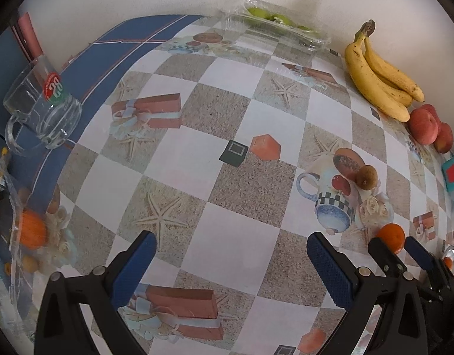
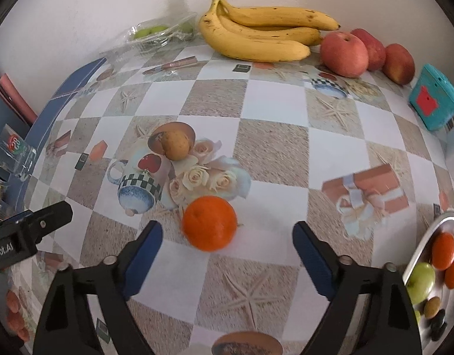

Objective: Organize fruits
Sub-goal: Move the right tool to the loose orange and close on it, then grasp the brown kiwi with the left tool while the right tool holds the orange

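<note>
Right wrist view: right gripper [image 2: 227, 236] fingers spread, unclenched, orange [image 2: 209, 222] on the worktop [image 2: 271, 148] just ahead, untouched. Risk: one-sided contact rolls it away. Left gripper [image 1: 231, 250] released, empty.

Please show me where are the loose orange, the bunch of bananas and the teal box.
orange [image 2: 209, 222], right wrist view, middle of its peel.
bananas [image 2: 258, 34], right wrist view, middle of the front banana.
teal box [image 2: 434, 100], right wrist view, its front face.
</note>
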`<state>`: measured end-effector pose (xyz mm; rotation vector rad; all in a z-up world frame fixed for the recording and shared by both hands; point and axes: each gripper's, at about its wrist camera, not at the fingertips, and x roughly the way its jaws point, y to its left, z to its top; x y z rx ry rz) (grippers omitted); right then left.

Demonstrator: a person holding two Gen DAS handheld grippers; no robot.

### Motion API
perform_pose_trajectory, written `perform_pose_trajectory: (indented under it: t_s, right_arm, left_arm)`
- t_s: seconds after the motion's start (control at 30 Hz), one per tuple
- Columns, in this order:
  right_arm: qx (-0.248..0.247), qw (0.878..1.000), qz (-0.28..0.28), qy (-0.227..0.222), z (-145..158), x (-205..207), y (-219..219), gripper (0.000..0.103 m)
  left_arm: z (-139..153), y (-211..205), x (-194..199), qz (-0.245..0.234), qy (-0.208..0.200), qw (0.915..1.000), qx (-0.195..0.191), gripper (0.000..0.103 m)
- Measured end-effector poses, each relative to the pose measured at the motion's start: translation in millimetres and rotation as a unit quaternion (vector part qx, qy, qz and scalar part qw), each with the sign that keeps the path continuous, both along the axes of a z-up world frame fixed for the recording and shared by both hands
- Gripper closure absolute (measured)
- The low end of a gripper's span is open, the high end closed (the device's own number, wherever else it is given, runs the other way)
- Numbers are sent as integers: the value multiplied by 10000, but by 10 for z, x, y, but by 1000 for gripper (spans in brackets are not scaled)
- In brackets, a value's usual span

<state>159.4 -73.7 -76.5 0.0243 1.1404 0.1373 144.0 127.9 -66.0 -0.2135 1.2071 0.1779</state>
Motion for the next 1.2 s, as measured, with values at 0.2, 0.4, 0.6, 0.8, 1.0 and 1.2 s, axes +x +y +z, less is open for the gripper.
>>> perform_pose_trajectory:
  t_s: [0.2,0.4,0.6,0.8,1.0,1.2]
  right_arm:
    - [-104,9999,66,4,-20,39,66,32]
    - [13,10000,87,-11,1,38,77,55]
    - [203,9998,46,-78,38,10,36,65]
    - [410,9991,-47,-93,50,-71,-51,65]
    - [731,9970,-240,-108,53,-126,-198,65]
    - [1101,9930,-394,-144,85,-152,-338,65]
  left_arm:
    - [-13,6,-5,-7,10,10000,-24,0]
    - [-17,4,-5,-3,11,10000,-73,0]
    - [-11,0,-16,3,6,9999,-105,0]
    - [-10,29,-33,85,-4,9998,-172,1]
    - [1,24,-33,154,-29,9995,-268,2]
    - [11,-13,-36,129,-26,9998,-146,2]
